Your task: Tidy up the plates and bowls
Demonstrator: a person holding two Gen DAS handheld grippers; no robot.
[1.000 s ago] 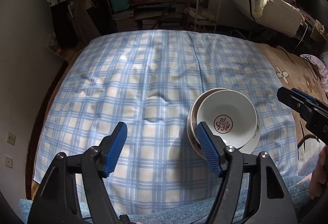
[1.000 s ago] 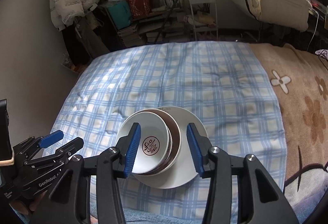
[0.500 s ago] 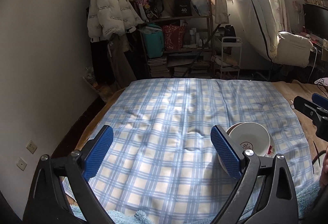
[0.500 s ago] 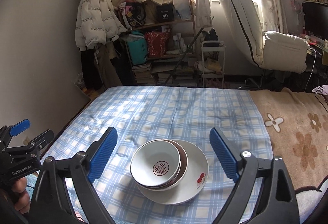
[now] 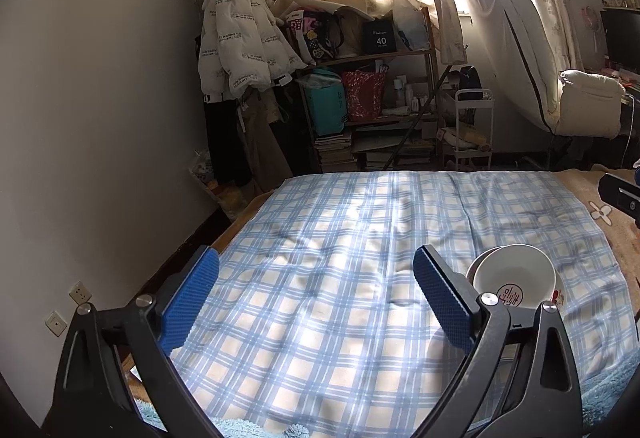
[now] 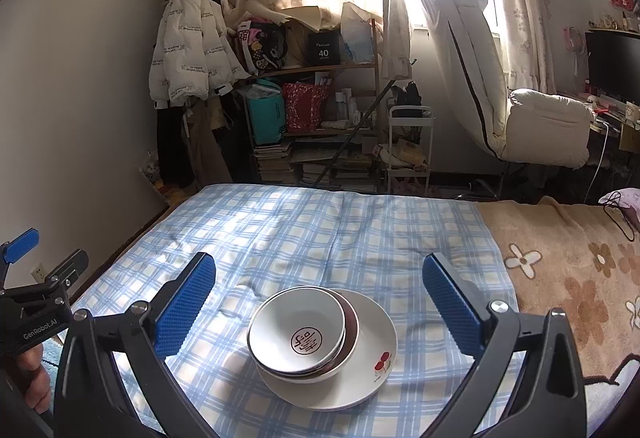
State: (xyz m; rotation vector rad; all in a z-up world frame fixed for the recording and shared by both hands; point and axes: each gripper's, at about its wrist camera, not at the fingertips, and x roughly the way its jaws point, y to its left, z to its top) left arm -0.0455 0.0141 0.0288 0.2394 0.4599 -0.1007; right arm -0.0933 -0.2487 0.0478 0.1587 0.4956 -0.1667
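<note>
bowls (image 6: 296, 336) sit nested on the plate (image 6: 372, 334) at lower centre to save space, both grippers' jaws spread and empty.

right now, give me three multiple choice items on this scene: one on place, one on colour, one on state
1. Where does the top bowl sit?
A. alone on the cloth
B. nested in another bowl on the plate
C. on the shelf

2. What colour are the gripper pads?
A. blue
B. red
C. green

3. How is the right gripper?
A. shut on the bowl
B. shut on the plate
C. open, holding nothing

Answers: 1 B, the stack rests on the checked cloth; 2 A, both pads show blue; 3 C, its jaws stand wide, clear of the stack.
</note>
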